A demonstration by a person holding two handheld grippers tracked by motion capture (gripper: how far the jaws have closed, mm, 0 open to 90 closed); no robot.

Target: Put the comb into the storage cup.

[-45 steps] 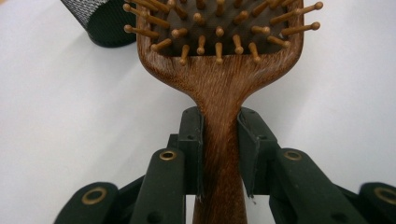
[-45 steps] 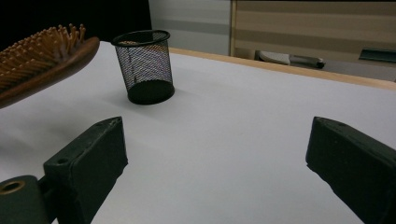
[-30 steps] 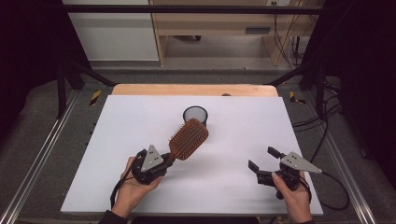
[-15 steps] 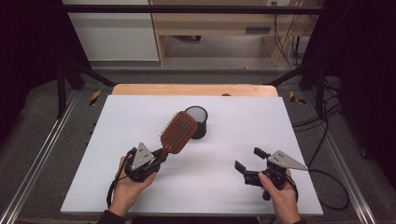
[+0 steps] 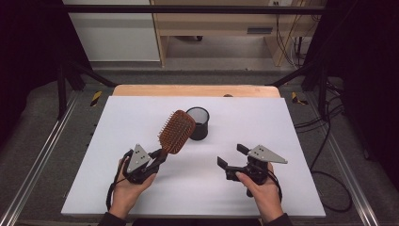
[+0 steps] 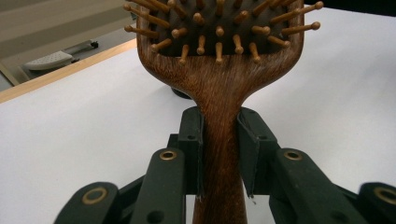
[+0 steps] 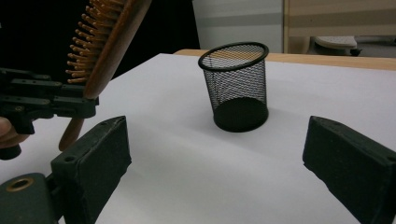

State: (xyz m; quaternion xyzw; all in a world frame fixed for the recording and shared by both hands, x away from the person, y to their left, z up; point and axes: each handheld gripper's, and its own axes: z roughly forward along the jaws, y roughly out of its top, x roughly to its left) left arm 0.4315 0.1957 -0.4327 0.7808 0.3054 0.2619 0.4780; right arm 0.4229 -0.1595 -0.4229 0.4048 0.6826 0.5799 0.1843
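high view: the left gripper (image 5: 157,157) sits at about seven o'clock on the white table (image 5: 117,122), held in a hand whose forearm comes up from the bottom edge. its jaws are clamped on the handle of the wooden hairbrush (image 5: 176,132), whose head slants up toward one o'clock, off the table, just beside the black mesh cup (image 5: 198,123). the right gripper (image 5: 233,157) is at about five o'clock, well apart from the brush, its jaws spread wide with nothing between them, pointing toward ten o'clock.

left gripper view: the two black pads (image 6: 192,140) press on either side of the brush's narrow neck; the bristled head rises to twelve o'clock.

right gripper view: the open jaws frame the upright mesh cup, standing on the table at twelve o'clock. at ten o'clock the left gripper grips the brush, bristles facing left, handle end down.
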